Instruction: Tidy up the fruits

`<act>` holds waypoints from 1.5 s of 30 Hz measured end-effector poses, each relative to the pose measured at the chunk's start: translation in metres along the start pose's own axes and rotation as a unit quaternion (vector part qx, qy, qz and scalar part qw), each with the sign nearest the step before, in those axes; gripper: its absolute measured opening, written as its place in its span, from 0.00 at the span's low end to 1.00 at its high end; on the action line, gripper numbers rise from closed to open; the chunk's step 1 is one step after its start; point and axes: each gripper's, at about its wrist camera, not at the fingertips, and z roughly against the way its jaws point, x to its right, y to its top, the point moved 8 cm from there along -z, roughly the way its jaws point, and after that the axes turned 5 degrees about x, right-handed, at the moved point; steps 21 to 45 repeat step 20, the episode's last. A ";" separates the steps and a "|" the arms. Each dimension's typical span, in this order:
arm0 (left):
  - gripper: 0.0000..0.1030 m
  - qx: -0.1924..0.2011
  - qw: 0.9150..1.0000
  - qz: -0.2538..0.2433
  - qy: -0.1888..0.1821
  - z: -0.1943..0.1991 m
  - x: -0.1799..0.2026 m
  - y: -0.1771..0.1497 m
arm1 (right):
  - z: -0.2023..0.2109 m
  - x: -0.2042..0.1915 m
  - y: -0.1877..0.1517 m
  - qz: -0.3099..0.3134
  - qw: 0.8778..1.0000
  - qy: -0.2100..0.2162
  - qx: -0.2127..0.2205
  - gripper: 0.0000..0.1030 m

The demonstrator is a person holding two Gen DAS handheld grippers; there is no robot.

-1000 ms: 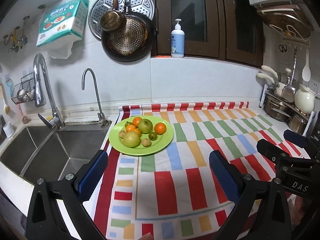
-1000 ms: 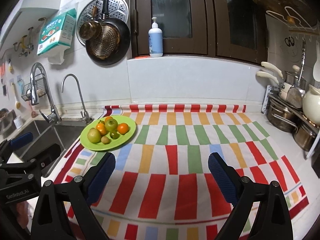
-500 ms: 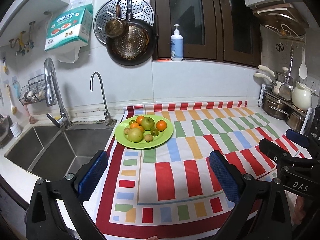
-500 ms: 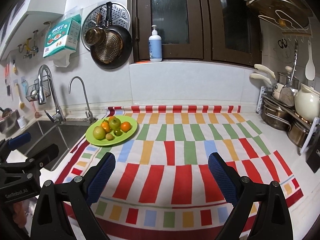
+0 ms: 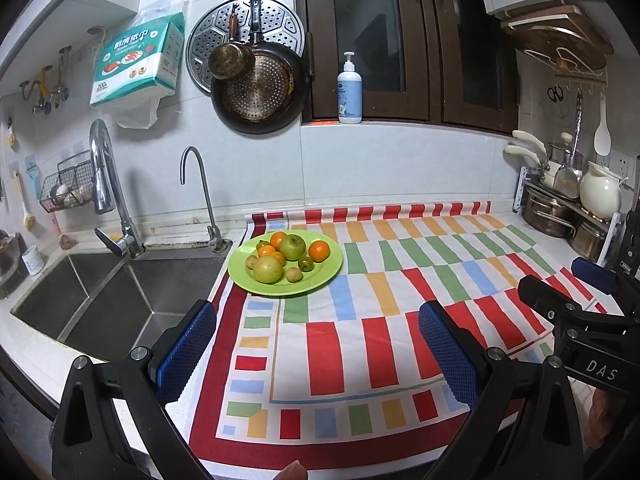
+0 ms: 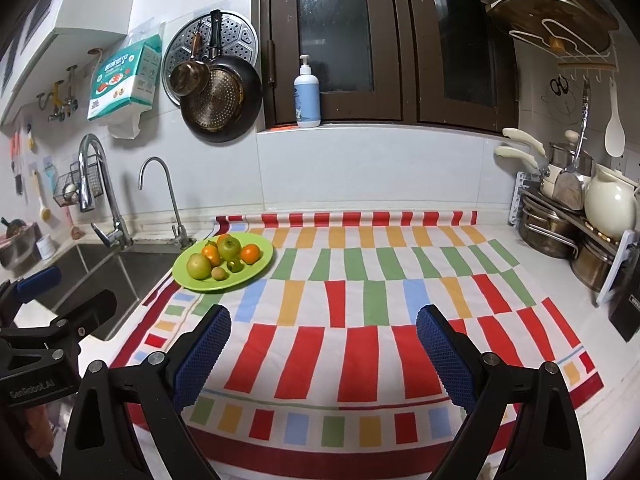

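Now that both claws have drawn back from the wall, the whole striped cloth [image 6: 360,320] shows where a second ago its near edge was cut off, and over the last half second the view has hardly changed. I read that as the hands pulled away from the fruit, either finished or not yet begun, since nothing is being carried. The left claw [image 5: 318,354] stands wide open with nothing between its blue pads [image 5: 186,350], hanging above the near edge of the counter [image 5: 560,240] beside the sink [image 5: 100,300]. The right claw [image 6: 324,354] is equally wide and empty, over the red stripes of the cloth. Further out, at the back left corner of the cloth, the green plate [image 5: 320,276] holds all the fruit in one heap: two larger green fruits [image 5: 293,247], several oranges [image 5: 319,250] and a few small greenish ones, well apart from either claw and touched by neither
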 end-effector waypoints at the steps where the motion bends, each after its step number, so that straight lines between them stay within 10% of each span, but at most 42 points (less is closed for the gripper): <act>1: 1.00 0.000 1.000 0.000 0.000 -0.001 0.000 0.000 | 0.000 0.000 0.000 0.001 1.000 0.000 0.000 0.92; 45: 1.00 -0.004 1.000 0.002 0.010 -0.002 0.002 0.000 | 0.003 0.001 0.000 0.002 1.000 0.005 -0.003 0.92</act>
